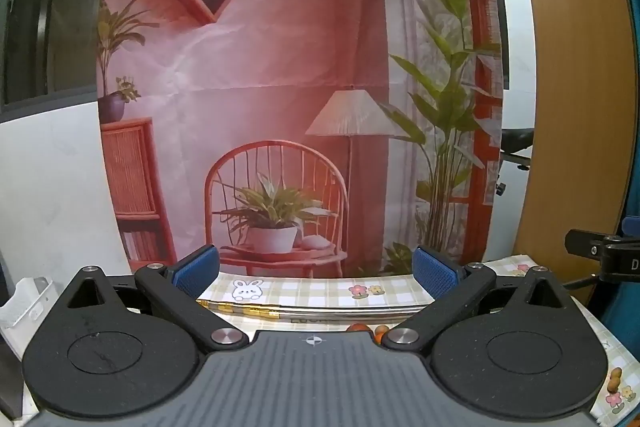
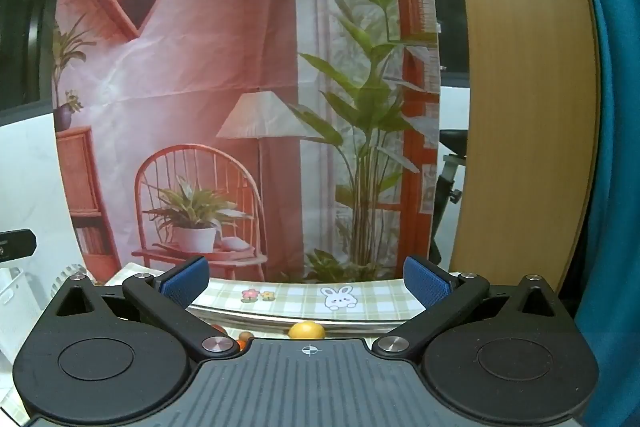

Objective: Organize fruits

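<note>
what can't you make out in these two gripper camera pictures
- Left wrist view: the small orange fruits are mostly hidden behind the left gripper body; kind and count unclear.
- Right wrist view: the yellow fruit is half hidden by the right gripper body.
- Both views: most of the tablecloth is blocked.

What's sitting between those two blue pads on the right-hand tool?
Nothing is gripped. In the right wrist view, the right gripper stands open; between its pads only checked tablecloth shows, with the yellow fruit nearer the camera.
</note>
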A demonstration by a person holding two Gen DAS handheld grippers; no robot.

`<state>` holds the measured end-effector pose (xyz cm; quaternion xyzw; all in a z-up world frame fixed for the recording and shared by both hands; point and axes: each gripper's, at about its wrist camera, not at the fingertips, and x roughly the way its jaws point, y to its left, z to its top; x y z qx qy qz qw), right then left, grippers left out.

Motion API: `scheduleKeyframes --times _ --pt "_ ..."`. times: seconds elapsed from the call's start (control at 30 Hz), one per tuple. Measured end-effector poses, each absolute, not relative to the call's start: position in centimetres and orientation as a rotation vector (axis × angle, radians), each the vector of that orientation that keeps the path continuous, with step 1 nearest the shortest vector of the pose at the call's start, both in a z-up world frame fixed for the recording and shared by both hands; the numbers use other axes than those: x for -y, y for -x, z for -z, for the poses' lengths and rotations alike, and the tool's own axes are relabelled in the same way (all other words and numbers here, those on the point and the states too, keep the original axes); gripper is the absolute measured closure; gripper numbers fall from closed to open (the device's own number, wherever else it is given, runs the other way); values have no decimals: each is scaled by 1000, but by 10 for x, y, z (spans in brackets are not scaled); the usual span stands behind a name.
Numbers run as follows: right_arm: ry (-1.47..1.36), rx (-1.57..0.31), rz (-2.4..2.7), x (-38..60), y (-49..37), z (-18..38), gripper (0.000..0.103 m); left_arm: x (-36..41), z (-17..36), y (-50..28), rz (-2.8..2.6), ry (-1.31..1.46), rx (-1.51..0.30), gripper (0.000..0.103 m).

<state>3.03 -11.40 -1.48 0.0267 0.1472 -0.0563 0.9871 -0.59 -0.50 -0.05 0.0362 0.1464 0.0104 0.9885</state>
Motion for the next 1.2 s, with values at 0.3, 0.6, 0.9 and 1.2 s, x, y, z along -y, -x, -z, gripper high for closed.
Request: scheduleKeyframes --times 0.3,0.6,0.9,1.2 --pt "-57 -291 116 116 -29 13 0 5 0 9 -23 -80 -285 0" --pt "-63 -281 115 118 -27 11 0 6 -1 11 -20 -86 -275 0" --pt "-67 -272 118 117 -23 12 0 6 -2 13 -11 -86 -269 0" --pt "-67 -272 115 116 -23 10 0 6 -1 14 -8 -89 -269 0"
